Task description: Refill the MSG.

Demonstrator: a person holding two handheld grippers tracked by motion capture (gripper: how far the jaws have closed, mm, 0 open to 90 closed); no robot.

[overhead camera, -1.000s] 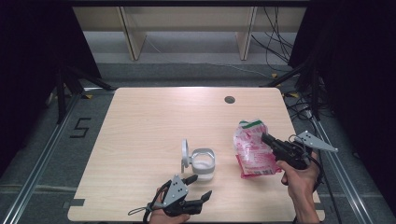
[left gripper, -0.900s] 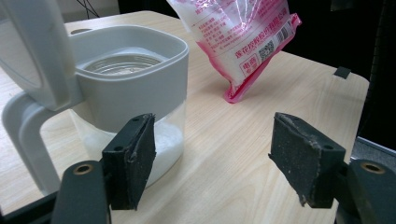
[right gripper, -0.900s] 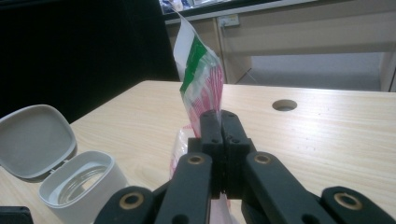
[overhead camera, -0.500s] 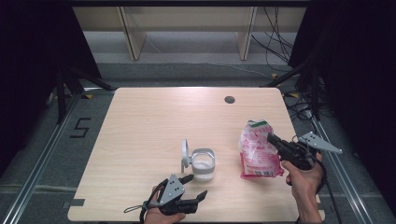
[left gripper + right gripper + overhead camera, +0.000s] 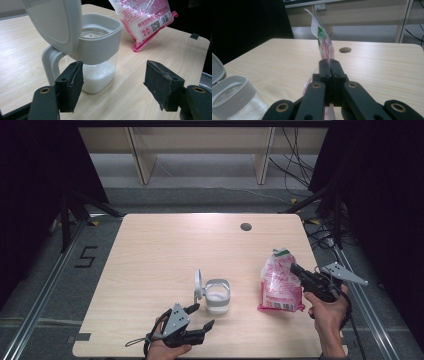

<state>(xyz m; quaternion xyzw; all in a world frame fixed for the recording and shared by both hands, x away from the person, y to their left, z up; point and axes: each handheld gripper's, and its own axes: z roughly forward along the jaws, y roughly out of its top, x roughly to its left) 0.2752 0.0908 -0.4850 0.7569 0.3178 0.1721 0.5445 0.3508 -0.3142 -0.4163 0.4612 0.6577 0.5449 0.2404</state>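
Lit evenly from overhead, bright on the table [image 5: 150, 250], black surroundings left and right of it; soft short shadows beside the jar [image 5: 217, 296]; mild glare at table's far edge; close-up jaws sharp, background shelving slightly soft

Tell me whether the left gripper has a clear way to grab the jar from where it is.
Probably yes. The left gripper is open and aimed at the jar, with bare table between. The raised lid and the handle stand at one side and might crowd one jaw.
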